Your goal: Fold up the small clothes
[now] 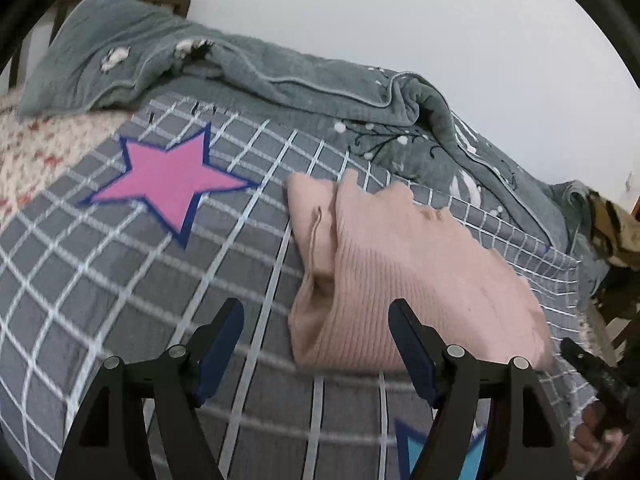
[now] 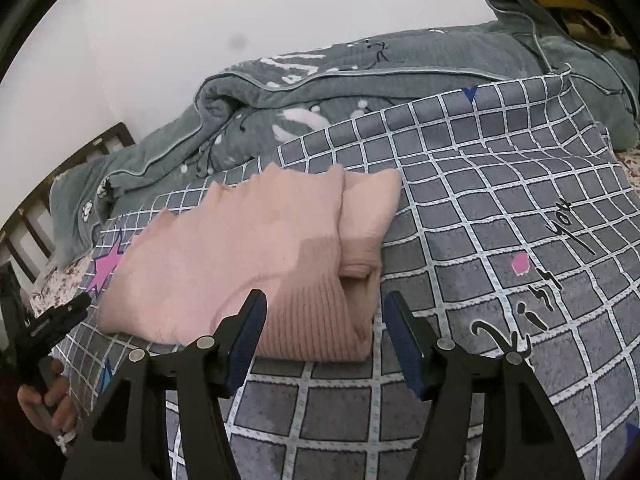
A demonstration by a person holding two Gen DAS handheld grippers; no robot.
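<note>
A pink ribbed knit sweater [image 1: 420, 264] lies folded into a compact bundle on the grey checked sheet [image 1: 120, 280]. My left gripper [image 1: 316, 308] hovers open at its near left corner, its right finger overlapping the knit in the picture without pressing it. In the right wrist view the same sweater [image 2: 240, 240] shows its folded-in sleeve on the right. My right gripper [image 2: 326, 297] stands open just short of the ribbed hem, with only the hem's edge showing between the pads. Neither gripper grips cloth.
A rumpled grey-green quilt [image 1: 280, 80] [image 2: 360, 80] lies along the wall behind the sweater. A pink star [image 1: 168, 184] is printed on the sheet [image 2: 480, 240]. A wooden bed frame [image 2: 116, 136] stands at far left. A person's hand [image 2: 44, 400] holds the other gripper.
</note>
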